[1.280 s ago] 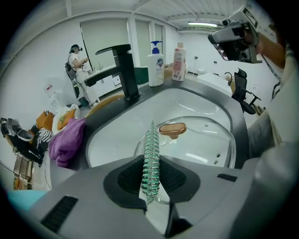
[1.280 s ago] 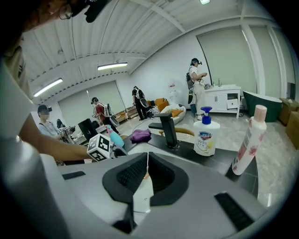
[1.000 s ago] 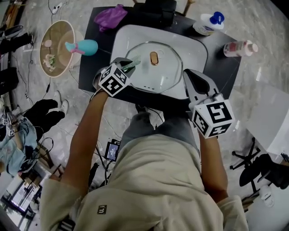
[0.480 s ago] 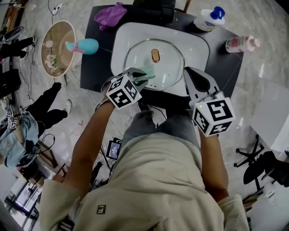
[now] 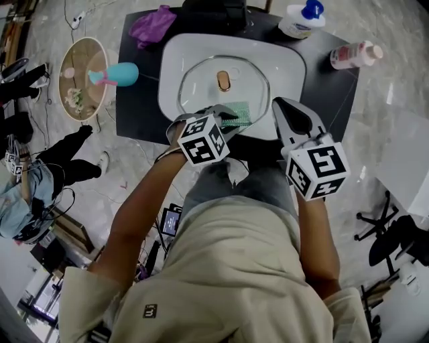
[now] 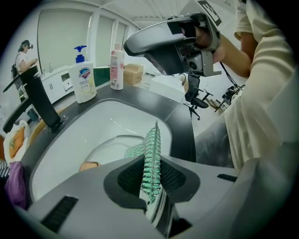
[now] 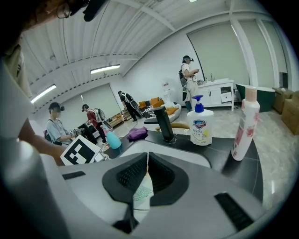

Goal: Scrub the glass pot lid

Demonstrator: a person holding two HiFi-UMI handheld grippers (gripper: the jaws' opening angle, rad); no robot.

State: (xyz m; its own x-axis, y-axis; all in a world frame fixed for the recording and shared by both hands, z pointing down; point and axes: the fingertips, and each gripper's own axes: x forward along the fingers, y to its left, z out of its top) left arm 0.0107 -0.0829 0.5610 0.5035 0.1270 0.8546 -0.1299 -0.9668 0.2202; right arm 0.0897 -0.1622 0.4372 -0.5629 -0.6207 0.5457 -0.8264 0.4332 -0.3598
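Claw on the left (image 6: pixel 150 181) is pinching a green, knobbly scrub pad (image 6: pixel 151 154) edge-on between its black ribbed pads, and the pad sticks out well beyond the tips. In the head view the left claw (image 5: pixel 226 118) sits at the near edge of the basin, with the scrub pad (image 5: pixel 240 112) over the near rim of the round glass pot lid (image 5: pixel 198 84). Contact between pad and glass cannot be confirmed. The lid lies flat in the white rounded-square sink basin (image 5: pixel 173 57), its copper-coloured oval knob (image 5: pixel 223 80) facing up at the centre. The right claw (image 7: pixel 146 173) is pressed together with nothing between its pads. In the head view the right claw (image 5: pixel 282 107) stands just beside the lid, over the basin's near right corner. The basin is set into a black bench (image 5: pixel 134 107). At the far side of the bench stand a black faucet (image 6: pixel 41 103), a white soap bottle with a blue pump (image 5: pixel 300 19) and a pink bottle with a white cap (image 5: pixel 354 55). A purple cloth (image 5: pixel 153 25) lies at the far left corner.
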